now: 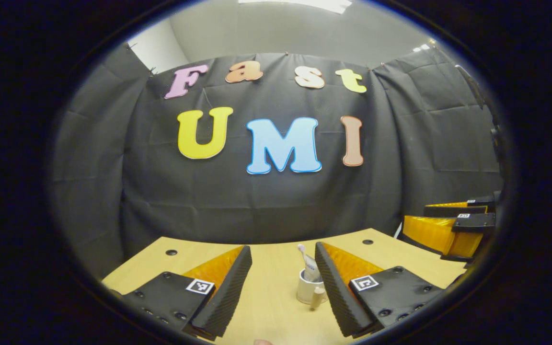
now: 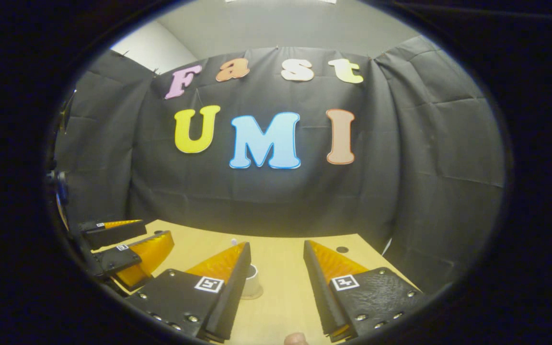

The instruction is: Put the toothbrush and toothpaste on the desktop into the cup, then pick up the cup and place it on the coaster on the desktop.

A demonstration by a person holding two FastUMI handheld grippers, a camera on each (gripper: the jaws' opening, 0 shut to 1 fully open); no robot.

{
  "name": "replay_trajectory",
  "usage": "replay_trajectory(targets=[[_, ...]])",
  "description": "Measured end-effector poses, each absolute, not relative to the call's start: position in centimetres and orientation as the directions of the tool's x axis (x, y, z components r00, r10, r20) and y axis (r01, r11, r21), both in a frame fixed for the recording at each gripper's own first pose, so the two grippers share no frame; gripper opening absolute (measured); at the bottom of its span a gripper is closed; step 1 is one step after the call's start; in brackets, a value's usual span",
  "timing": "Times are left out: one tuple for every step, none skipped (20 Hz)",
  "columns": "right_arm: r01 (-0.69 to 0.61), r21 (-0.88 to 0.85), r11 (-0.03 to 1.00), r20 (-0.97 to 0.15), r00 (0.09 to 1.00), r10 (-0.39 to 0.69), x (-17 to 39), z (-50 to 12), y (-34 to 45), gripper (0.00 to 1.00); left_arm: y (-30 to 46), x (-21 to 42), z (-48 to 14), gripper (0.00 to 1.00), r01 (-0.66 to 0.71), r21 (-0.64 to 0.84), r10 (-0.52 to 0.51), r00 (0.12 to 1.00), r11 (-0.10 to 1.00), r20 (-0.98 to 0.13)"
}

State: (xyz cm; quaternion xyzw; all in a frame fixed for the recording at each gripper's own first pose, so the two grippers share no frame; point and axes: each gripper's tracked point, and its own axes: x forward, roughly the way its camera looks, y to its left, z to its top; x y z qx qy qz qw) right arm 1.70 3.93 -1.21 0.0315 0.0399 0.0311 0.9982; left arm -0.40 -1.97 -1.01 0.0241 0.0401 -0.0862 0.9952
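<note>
A white cup (image 1: pixel 306 289) stands on the wooden desktop (image 1: pixel 271 297), just ahead of my left gripper (image 1: pixel 282 247) and beside its right finger. A toothbrush (image 1: pixel 301 248) and a toothpaste tube (image 1: pixel 311 267) stand upright in the cup. The left gripper is open and holds nothing. In the right gripper view the cup (image 2: pixel 252 280) peeks out from behind the left finger of my right gripper (image 2: pixel 276 244), with a thin tan disc (image 2: pixel 253 295) showing under its base. The right gripper is open and holds nothing.
The right gripper (image 1: pixel 448 225) hangs off the table's right end in the left gripper view. The left gripper (image 2: pixel 122 247) shows at the left in the right gripper view. Small dark holes (image 1: pixel 171 252) dot the desktop's far edge. The black cloth wall stands close behind.
</note>
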Motion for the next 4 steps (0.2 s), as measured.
replay_trajectory(targets=[[-0.051, 0.068, 0.996, -0.07, 0.996, 0.056, 1.54, -1.1, 3.93, 0.65, -1.83, -0.43, -0.85, 0.88, 0.178, 0.048, -0.173, 0.981, 0.983, -0.081], [-0.039, 0.074, 0.996, -0.07, 0.997, 0.045, 1.55, -1.0, 3.92, 0.65, -1.78, -0.49, -0.62, 0.88, 0.185, 0.052, -0.181, 0.981, 0.981, -0.075], [-0.03, 0.083, 0.996, -0.068, 0.997, 0.036, 1.53, -0.82, 3.91, 0.65, -1.83, -0.59, -0.31, 0.88, 0.191, 0.057, -0.187, 0.98, 0.98, -0.07], [-0.021, 0.091, 0.996, -0.064, 0.998, 0.027, 1.56, -0.64, 3.95, 0.65, -1.89, -0.65, -0.16, 0.88, 0.197, 0.063, -0.193, 0.979, 0.978, -0.066]])
